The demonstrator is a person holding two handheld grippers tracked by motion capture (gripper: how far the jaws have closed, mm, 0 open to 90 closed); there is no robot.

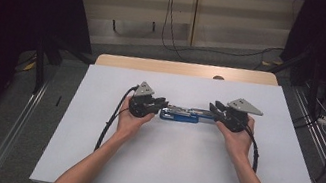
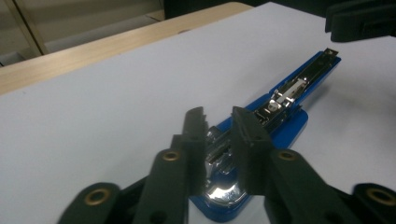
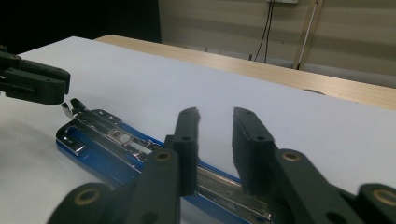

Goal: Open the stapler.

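Observation:
A blue stapler (image 1: pixel 179 115) lies opened out flat on the white table (image 1: pixel 162 172), its silver metal rail facing up. My left gripper (image 1: pixel 163 104) is at its left end. In the left gripper view the jaws (image 2: pixel 218 119) stand a little apart over the stapler's (image 2: pixel 289 93) shiny base end, and I see no pad pressing on it. My right gripper (image 1: pixel 213 108) is at the other end. In the right gripper view its jaws (image 3: pixel 215 119) are parted above the stapler's rail (image 3: pixel 107 140). The left gripper (image 3: pixel 32 81) shows beyond it.
A wooden strip (image 1: pixel 185 68) runs along the table's far edge. Behind it are a pale wall panel and hanging cables (image 1: pixel 169 16). Dark stands flank the table on both sides, and metal floor rails (image 1: pixel 16 132) run beside it. A cable trails from each gripper toward the person.

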